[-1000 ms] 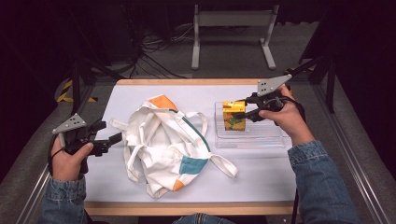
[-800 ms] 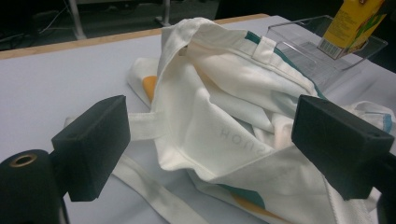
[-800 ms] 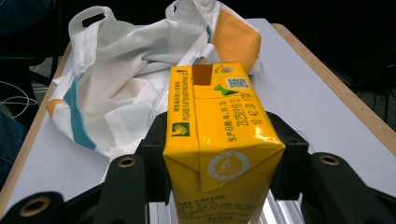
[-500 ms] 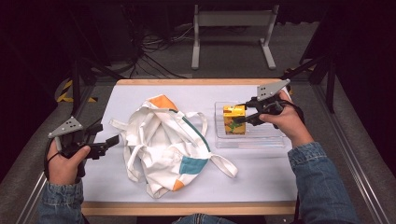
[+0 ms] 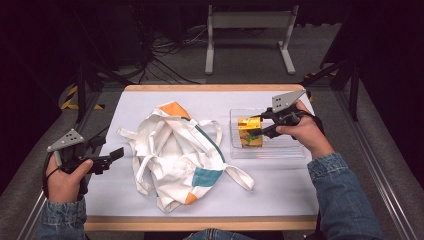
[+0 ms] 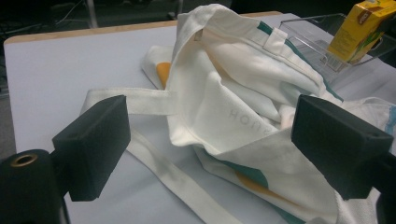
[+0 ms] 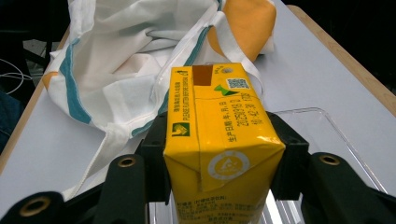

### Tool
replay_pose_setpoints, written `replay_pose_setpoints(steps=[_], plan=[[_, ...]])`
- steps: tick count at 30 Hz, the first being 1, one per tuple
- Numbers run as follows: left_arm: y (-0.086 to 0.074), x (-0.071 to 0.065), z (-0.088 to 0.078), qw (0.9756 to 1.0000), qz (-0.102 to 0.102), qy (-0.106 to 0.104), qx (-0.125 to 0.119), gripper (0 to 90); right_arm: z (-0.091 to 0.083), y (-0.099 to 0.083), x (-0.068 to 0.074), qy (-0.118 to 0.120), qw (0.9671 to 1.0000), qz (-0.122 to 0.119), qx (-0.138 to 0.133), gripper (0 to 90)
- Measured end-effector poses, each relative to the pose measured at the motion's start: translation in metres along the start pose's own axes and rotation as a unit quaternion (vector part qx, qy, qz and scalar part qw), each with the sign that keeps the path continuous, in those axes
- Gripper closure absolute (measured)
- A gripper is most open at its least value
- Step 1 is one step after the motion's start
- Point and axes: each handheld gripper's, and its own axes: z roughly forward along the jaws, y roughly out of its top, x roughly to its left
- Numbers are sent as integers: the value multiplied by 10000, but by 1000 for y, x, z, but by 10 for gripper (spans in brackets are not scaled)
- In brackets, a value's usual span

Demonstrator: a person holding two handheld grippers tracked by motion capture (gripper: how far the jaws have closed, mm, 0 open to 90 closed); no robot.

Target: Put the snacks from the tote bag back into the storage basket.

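At a white-topped table point(image 5: 280, 200), a person's right gripper point(image 5: 256, 126) clamps a yellow drink carton point(image 5: 249, 131) between its two black pads, jaws about half open and pressed to the carton's two sides. The carton sits upright at the left end of a clear plastic tray point(image 5: 280, 150) on the right of the table, and in the left gripper view it appears tilted, with its base apparently off the tray floor. Compared with a second ago, carton and right gripper have barely shifted and the grip is unchanged. In the right gripper view the carton point(image 7: 219, 140) stands square between the pads, its printed top facing the camera. A crumpled white tote bag point(image 5: 175, 155) with orange and teal patches lies at mid-table, just left of the tray, its straps spread. On the near left, the left gripper point(image 5: 112, 156) hovers beside the bag with jaws wide apart and nothing between them, sitting slightly nearer than a second earlier
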Motion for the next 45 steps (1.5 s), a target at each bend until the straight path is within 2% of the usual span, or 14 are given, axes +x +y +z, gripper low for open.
replay_pose_setpoints(steps=[15,22,26,40,45], plan=[[-3,0,-2,10000,-36,35,33,127,15,-10,0,157,9998,-148,-7,509],[-3,0,0,10000,-28,3,26,127,20,-13,2,279,9994,-202,87,508],[-2,0,0,10000,-27,-1,33,127,21,-16,3,324,9993,-158,68,508],[0,0,6,10000,-12,-76,47,127,21,-20,5,385,9987,-104,304,500],[2,0,8,9999,7,-104,44,127,20,-20,6,423,9986,-77,315,496]])
